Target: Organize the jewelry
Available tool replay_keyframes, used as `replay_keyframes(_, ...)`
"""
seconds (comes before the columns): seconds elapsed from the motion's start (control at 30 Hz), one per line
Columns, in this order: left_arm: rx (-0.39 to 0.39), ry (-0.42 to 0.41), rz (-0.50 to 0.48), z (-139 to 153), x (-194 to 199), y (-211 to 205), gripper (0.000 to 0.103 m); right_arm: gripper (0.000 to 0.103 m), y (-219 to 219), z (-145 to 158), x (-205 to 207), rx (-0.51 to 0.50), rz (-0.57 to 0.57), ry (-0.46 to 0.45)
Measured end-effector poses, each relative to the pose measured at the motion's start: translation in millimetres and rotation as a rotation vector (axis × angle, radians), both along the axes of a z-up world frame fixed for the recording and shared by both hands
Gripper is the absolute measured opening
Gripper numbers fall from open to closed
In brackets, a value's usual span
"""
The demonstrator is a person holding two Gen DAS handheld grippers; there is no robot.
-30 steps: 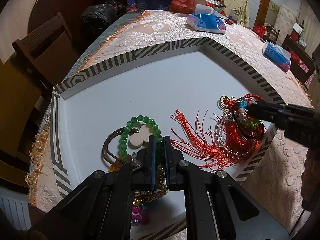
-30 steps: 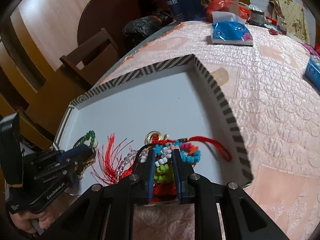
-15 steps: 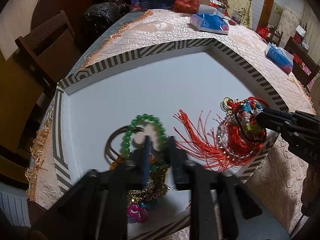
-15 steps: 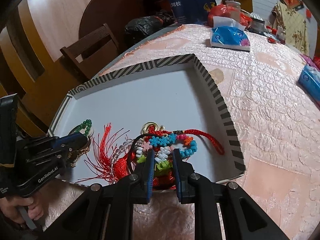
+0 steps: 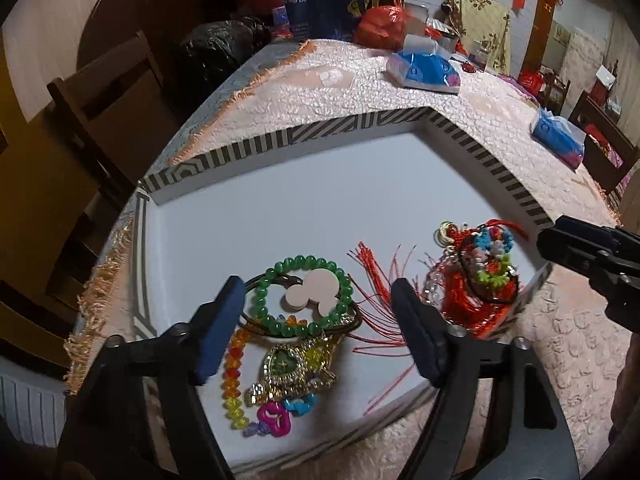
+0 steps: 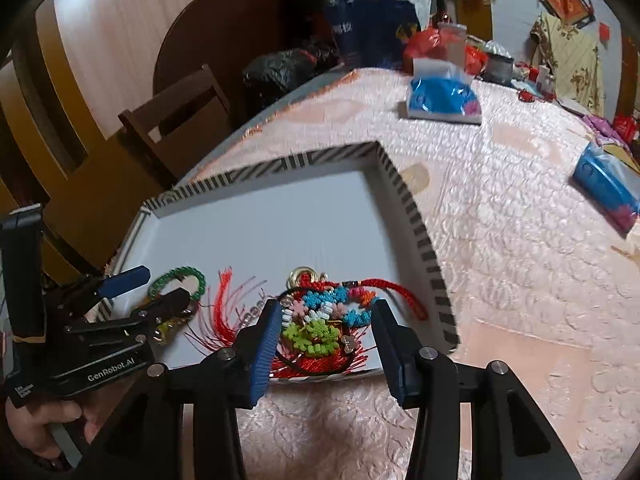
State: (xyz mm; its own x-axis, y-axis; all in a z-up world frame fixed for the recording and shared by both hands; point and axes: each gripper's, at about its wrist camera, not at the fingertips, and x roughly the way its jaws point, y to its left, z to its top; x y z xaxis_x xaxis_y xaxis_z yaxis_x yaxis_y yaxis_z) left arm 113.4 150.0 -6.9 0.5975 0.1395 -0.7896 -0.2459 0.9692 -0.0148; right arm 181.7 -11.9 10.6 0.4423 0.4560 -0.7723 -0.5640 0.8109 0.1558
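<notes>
Blue-padded jaws of the left gripper have just been opening and are held wide apart over a green bead bracelet and a gold heart watch, neither gripped. Jaws of the right gripper have likewise been opening, and a red tassel charm is seen lying free between them. All the jewelry is gathered at the near edge of the striped-rim tray. Farther off, a blue tissue pack is seen on the pink tablecloth.
</notes>
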Motion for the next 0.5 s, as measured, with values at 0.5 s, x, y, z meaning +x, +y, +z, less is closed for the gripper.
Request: replay_keyframes(0.5, 0.117, -0.018, -0.025, 22, -80, -56, 0.1, 0.045, -38, 34, -82, -0.064, -0.034, -0.014)
